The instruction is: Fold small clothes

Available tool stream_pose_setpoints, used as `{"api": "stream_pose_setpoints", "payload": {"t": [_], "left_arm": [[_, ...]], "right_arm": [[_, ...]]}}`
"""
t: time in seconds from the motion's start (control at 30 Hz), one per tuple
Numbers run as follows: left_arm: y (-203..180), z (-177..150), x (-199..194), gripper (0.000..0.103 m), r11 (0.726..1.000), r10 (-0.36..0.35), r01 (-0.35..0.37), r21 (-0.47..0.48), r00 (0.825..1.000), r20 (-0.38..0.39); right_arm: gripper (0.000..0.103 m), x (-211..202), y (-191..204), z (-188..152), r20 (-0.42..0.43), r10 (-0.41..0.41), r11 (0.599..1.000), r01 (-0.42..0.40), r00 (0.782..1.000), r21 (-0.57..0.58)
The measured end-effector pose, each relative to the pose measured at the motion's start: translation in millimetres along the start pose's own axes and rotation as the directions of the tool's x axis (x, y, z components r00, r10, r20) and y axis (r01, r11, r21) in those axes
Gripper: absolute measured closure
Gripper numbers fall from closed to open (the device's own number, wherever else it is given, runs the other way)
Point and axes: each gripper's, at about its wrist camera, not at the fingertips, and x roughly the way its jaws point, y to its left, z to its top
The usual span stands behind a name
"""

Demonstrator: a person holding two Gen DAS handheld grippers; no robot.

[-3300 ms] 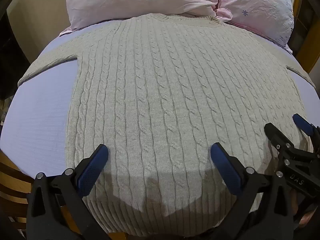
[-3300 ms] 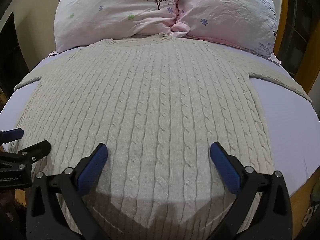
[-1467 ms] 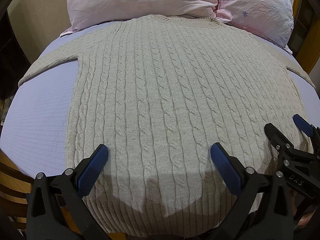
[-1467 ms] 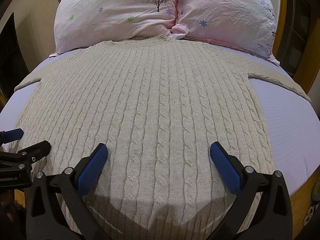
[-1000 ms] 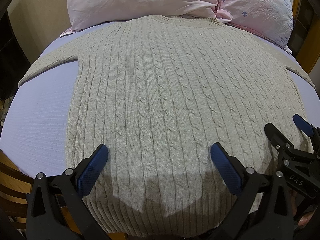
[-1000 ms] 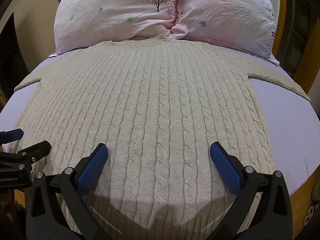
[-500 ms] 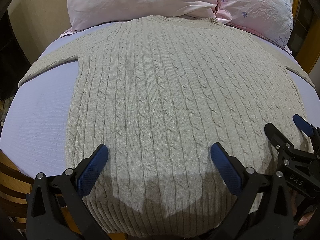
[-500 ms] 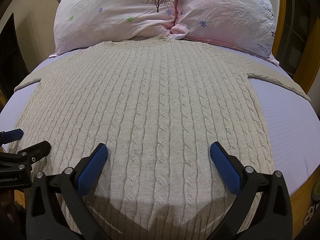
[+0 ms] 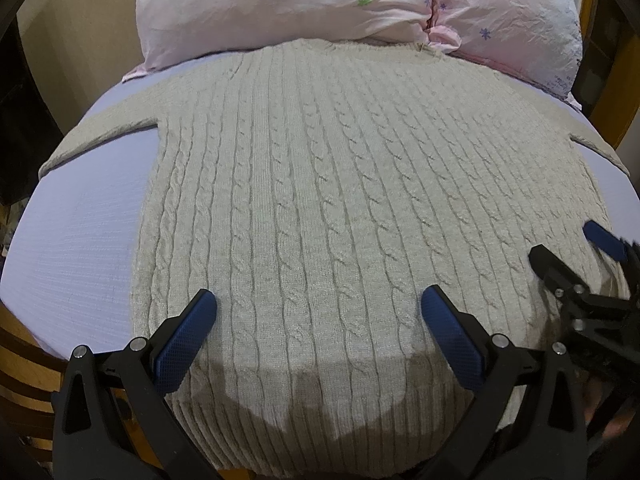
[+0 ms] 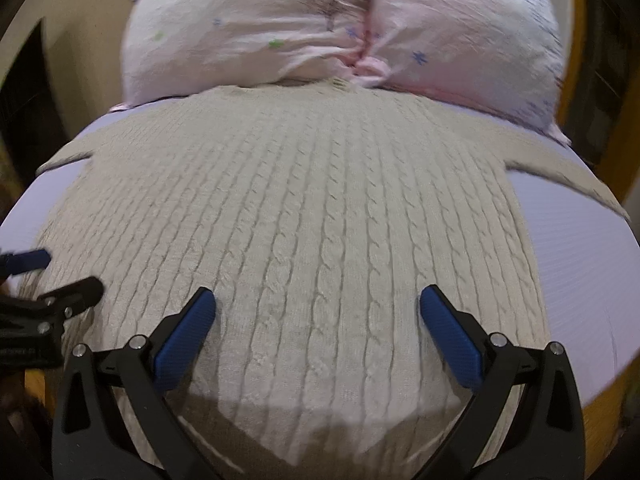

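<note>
A beige cable-knit sweater [image 9: 340, 184] lies flat and face up on the bed, collar toward the pillows, both sleeves spread out to the sides. It also fills the right wrist view [image 10: 320, 220]. My left gripper [image 9: 319, 312] is open and empty, hovering over the hem at the sweater's left half. My right gripper [image 10: 318, 312] is open and empty over the hem's right half. Each gripper shows at the edge of the other's view, the right one [image 9: 576, 264] and the left one [image 10: 52, 276].
Two pink flowered pillows [image 9: 288, 4] lie at the head of the bed, touching the collar. The lavender sheet [image 9: 80, 224] shows on both sides of the sweater. A wooden bed frame [image 10: 604, 396] edges the mattress near me and at the right.
The right wrist view has shifted and blurred: my right gripper has moved forward over the sweater, toward the pillows. The left gripper has barely moved. Both stay open.
</note>
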Motion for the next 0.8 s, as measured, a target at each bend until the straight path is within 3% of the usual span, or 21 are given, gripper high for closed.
{"api": "stream_pose_setpoints", "payload": {"t": [0.07,0.13,0.2,0.3,0.37,0.47,0.5,0.6,0.7,0.8], "left_arm": [[-0.5,-0.7,-2.8,0.001,1.000,-0.002,0.002,0.004,1.000,0.022],[-0.1,-2.5,-4.1,0.001,1.000,-0.007,0.007,0.012,0.999,0.053],[0.8,-5.8,-4.1,0.001,1.000,-0.015,0.013,0.021,0.997,0.075],[3.5,-8.2,-4.1,0.001,0.998,-0.046,0.041,0.048,0.992,0.120],[8.4,-7.3,-6.4,0.001,0.996,-0.080,0.074,0.047,0.985,0.153],[36.4,4.0,-17.1,0.001,0.983,-0.173,0.184,-0.020,0.949,0.264],[42.8,7.4,-19.4,0.001,0.980,-0.178,0.197,-0.038,0.942,0.286],[71.7,22.4,-27.5,0.001,0.961,-0.194,0.251,-0.119,0.914,0.357],[103.2,35.8,-29.2,0.001,0.933,-0.178,0.286,-0.218,0.894,0.411],[127.0,49.1,-23.9,0.001,0.923,-0.110,0.250,-0.294,0.901,0.419]], "right_arm": [[0.002,-5.8,-22.9,9.8,0.002,0.100,0.994,-0.100,0.995,0.038],[0.002,-18.4,-59.0,22.3,0.058,0.160,0.976,-0.166,0.985,0.138],[0.002,-32.3,-114.3,38.3,0.123,0.129,0.948,-0.158,0.984,0.275],[0.006,-37.1,-206.7,57.5,0.146,0.025,0.866,-0.095,0.989,0.490],[0.031,-25.5,-271.1,69.2,0.107,-0.063,0.792,-0.016,0.992,0.611],[0.049,-0.9,-354.7,76.3,0.001,-0.170,0.645,0.110,0.985,0.756],[0.051,8.1,-384.3,78.8,-0.040,-0.209,0.580,0.157,0.977,0.799],[0.052,25.1,-428.9,82.8,-0.087,-0.242,0.483,0.198,0.966,0.853],[0.058,49.4,-467.1,78.0,-0.140,-0.228,0.355,0.216,0.963,0.910],[0.065,57.0,-479.4,71.9,-0.120,-0.252,0.306,0.196,0.960,0.931]]}}
